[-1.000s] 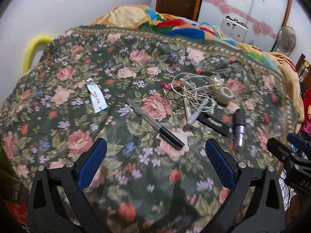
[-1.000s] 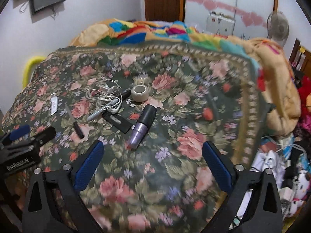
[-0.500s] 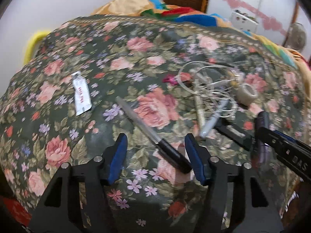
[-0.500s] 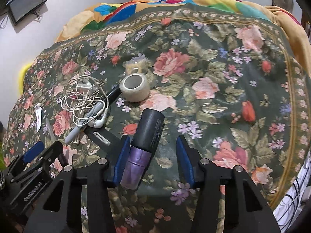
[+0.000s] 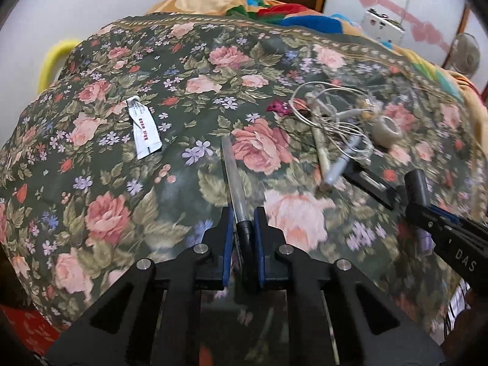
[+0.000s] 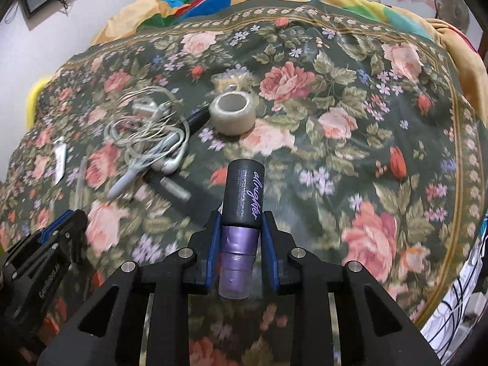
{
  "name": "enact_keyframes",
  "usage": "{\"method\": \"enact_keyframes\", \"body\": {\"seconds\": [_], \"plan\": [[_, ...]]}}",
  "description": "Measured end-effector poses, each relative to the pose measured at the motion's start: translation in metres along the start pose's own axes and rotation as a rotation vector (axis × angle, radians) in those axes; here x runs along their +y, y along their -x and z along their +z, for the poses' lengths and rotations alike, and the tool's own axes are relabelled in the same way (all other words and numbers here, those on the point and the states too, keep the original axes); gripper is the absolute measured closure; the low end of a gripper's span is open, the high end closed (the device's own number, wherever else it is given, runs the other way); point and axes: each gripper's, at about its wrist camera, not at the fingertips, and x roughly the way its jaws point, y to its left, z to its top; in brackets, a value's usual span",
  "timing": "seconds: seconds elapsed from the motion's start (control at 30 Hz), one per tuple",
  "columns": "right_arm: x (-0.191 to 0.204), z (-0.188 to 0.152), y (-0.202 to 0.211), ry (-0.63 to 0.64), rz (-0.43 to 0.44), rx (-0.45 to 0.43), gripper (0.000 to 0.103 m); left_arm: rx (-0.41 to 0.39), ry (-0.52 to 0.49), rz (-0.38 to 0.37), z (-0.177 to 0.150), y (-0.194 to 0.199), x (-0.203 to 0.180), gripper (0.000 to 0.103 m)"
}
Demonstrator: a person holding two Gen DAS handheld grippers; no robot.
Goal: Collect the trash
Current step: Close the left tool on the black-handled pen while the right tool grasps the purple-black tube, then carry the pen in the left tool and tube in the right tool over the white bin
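My left gripper point(image 5: 244, 216) is shut on a pen point(image 5: 233, 177) with a clear barrel and black cap, which lies on the floral bedspread point(image 5: 152, 201). My right gripper point(image 6: 241, 216) is shut on a black and purple spray bottle point(image 6: 244, 195) lying on the same bedspread point(image 6: 350, 158). A white sachet point(image 5: 143, 128) lies to the left. Tangled white earphones point(image 6: 152, 134), a roll of tape point(image 6: 233, 113) and a grey marker point(image 5: 338, 167) lie in the middle. The right gripper also shows at the right edge of the left wrist view point(image 5: 445, 231).
A small pink wrapper point(image 5: 279, 106) lies beside the earphones. A black flat item point(image 5: 369, 183) lies near the marker. Colourful blankets point(image 6: 189, 3) are heaped at the far end. A yellow rail point(image 5: 52, 61) stands at the left, a fan point(image 5: 466, 58) at the right.
Both grippers moved down and forward and closed: the left one onto the pen, the right one onto the spray bottle. They were wide open a second ago.
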Motion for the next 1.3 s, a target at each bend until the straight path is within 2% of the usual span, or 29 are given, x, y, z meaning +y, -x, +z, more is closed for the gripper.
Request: {"method": "enact_keyframes", "body": {"seconds": [0.2,0.53,0.83,1.1,1.3], "plan": [[0.012,-0.007,0.041,0.034,0.004,-0.039,0.079,-0.073,-0.055,-0.011,-0.011,0.063,0.001,0.092],[0.059,-0.024,0.151,0.119,0.077,-0.176,0.079,-0.197,-0.038,-0.086,-0.029,0.192,0.030,0.092],[0.121,-0.061,0.230,0.223,0.160,-0.256,0.079,-0.299,0.024,-0.035,-0.070,0.287,0.091,0.092],[0.187,-0.103,0.261,0.333,0.244,-0.267,0.079,-0.340,0.076,0.063,-0.118,0.339,0.155,0.092],[0.244,-0.135,0.264,0.426,0.316,-0.234,0.079,-0.336,0.152,0.121,-0.154,0.362,0.215,0.092]]}}
